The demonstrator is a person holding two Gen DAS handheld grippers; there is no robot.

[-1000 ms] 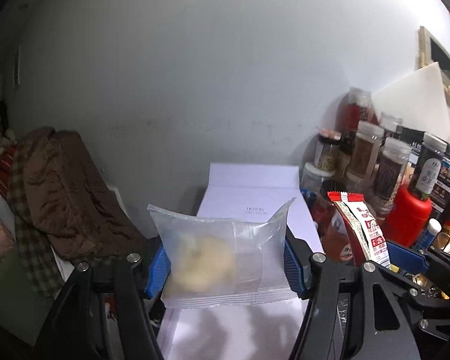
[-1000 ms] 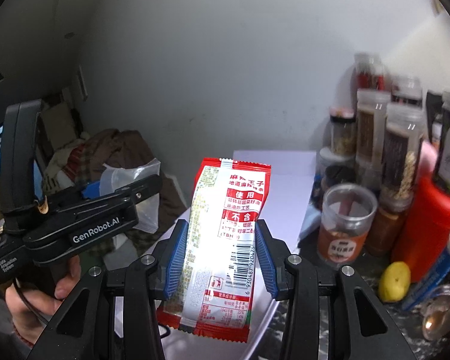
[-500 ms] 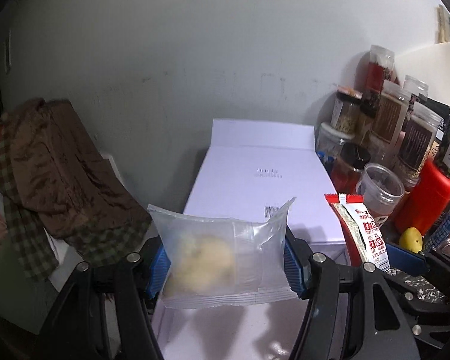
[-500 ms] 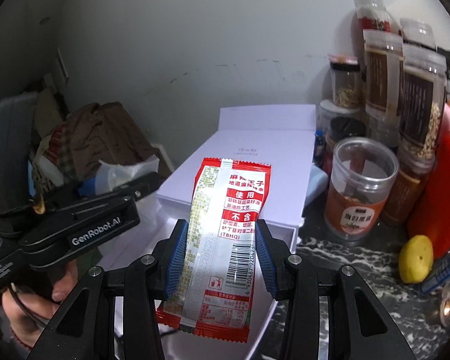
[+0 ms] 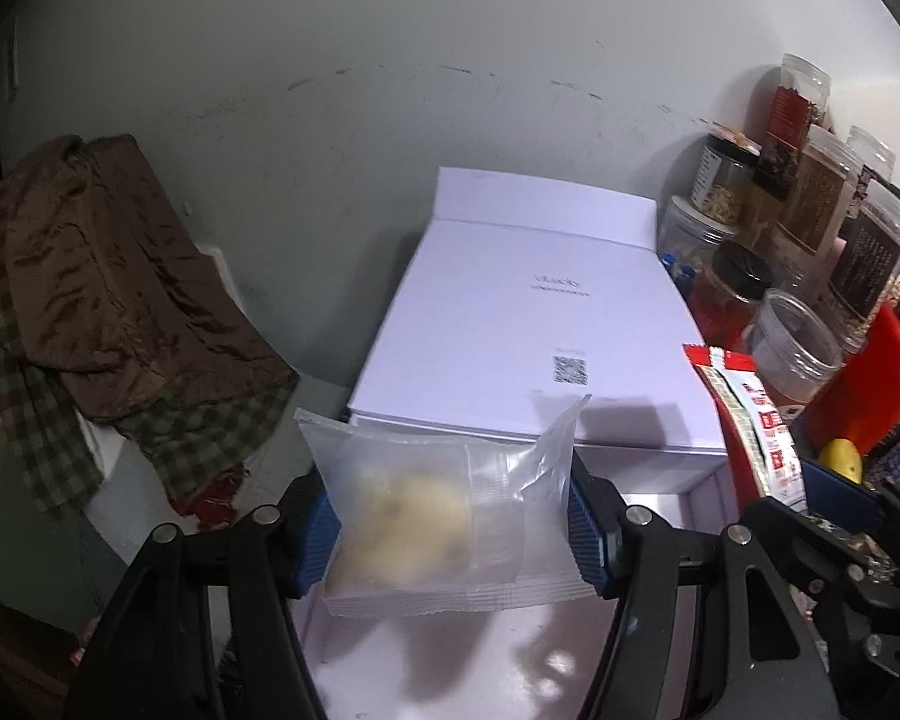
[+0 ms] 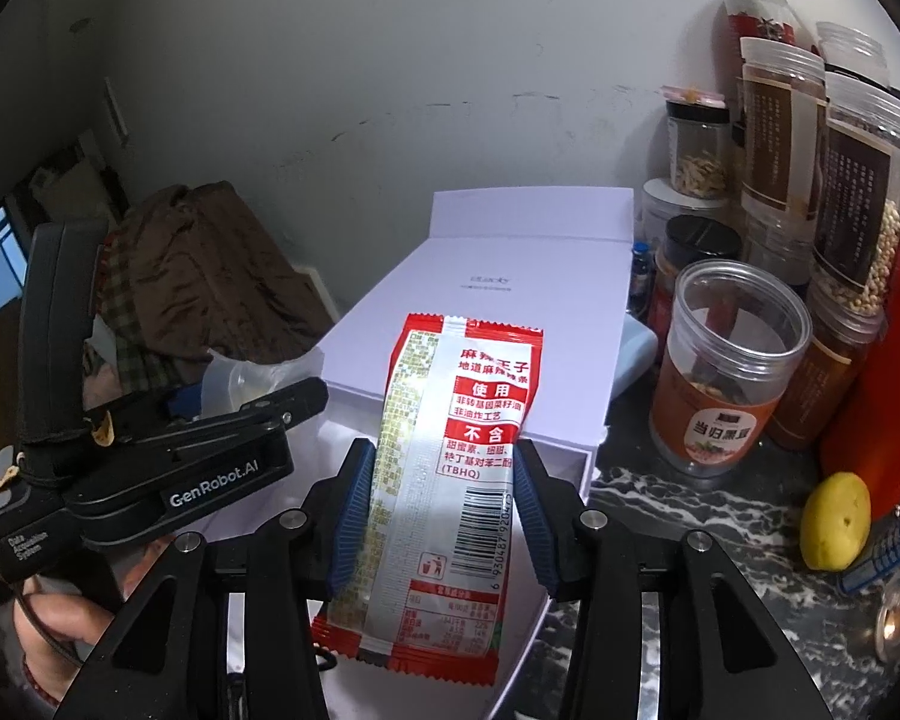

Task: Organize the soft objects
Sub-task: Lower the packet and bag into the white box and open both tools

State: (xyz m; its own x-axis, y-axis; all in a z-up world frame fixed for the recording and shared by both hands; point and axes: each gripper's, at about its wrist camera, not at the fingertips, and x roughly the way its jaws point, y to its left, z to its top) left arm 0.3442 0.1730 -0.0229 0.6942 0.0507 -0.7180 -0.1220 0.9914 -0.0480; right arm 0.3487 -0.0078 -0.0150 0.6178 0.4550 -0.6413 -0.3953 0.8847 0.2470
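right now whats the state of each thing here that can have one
left claw: shut on the clear bag
clear bag: sealed, held upright over the box
right claw: its jaws have just been opening, pads still on the red snack packet
red snack packet: sealed, upright
white box: tray slid out at the near end
orange-label jar: lid off

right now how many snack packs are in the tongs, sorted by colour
clear packet, in the left tongs: 1
red and white packet, in the right tongs: 1
total: 2
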